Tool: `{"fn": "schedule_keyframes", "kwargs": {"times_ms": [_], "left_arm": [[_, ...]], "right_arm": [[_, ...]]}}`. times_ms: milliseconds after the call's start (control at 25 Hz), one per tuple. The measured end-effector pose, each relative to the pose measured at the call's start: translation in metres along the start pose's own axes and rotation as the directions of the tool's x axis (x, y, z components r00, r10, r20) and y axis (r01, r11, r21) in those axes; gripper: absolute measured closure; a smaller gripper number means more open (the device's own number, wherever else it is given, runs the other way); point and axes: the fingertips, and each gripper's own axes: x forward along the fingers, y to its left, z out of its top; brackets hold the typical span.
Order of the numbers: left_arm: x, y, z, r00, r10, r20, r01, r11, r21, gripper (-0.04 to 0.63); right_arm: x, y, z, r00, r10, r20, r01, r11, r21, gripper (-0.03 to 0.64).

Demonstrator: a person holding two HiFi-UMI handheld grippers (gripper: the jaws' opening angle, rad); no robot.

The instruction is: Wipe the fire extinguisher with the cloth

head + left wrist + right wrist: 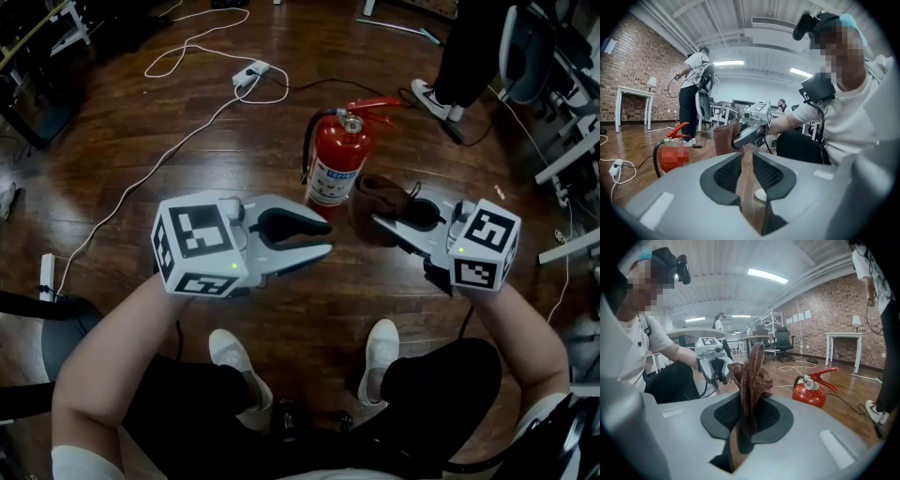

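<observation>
A red fire extinguisher [337, 161] stands upright on the wooden floor, just beyond both grippers. My right gripper [389, 214] is shut on a brown cloth [382, 190], which bunches up past its jaws [751, 371]. The cloth hangs close to the extinguisher's right side; I cannot tell if it touches. My left gripper [328, 239] is held open by a narrow gap with nothing in it, a little below and left of the extinguisher's base. In the left gripper view the extinguisher [672, 157] is at the left and the cloth [723, 138] ahead. The right gripper view shows the extinguisher [811, 392] to the right.
A white power strip [251, 73] with looping cables lies on the floor behind the extinguisher. Another person's shoe [436, 101] is at the back right, near office chairs. My own white shoes [230, 352] sit below the grippers. A white table [843, 336] stands by the brick wall.
</observation>
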Motion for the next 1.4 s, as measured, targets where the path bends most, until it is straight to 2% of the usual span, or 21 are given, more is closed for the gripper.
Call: {"fn": "schedule_keyframes", "kwargs": {"times_ms": [320,600,720,840,1240,1400], "left_arm": [[0.005,-0.069,0.011,0.994,-0.102,0.028,0.101,0.994,0.038,0.518],[0.017,-0.121,-0.003,0.987,-0.160,-0.008,0.160,0.987,0.030,0.518],[0.022,-0.143,0.000,0.983,-0.183,-0.015,0.184,0.981,0.061,0.518],[0.024,-0.160,-0.001,0.980,-0.199,-0.028,0.201,0.976,0.082,0.518],[0.033,-0.187,-0.024,0.970,-0.220,-0.104,0.232,0.966,0.112,0.518],[0.031,-0.192,-0.025,0.969,-0.226,-0.102,0.237,0.965,0.112,0.518]], "right_arm": [[-0.047,0.073,-0.032,0.999,-0.037,0.027,0.036,0.998,0.045,0.560],[-0.090,0.129,-0.044,0.992,-0.081,0.096,0.079,0.996,0.031,0.558],[-0.105,0.144,-0.053,0.987,-0.113,0.111,0.110,0.993,0.035,0.558],[-0.107,0.157,-0.063,0.986,-0.129,0.101,0.127,0.991,0.029,0.558],[-0.086,0.185,-0.073,0.993,-0.101,0.065,0.103,0.994,-0.027,0.560],[-0.080,0.189,-0.071,0.994,-0.092,0.059,0.094,0.995,-0.035,0.560]]}}
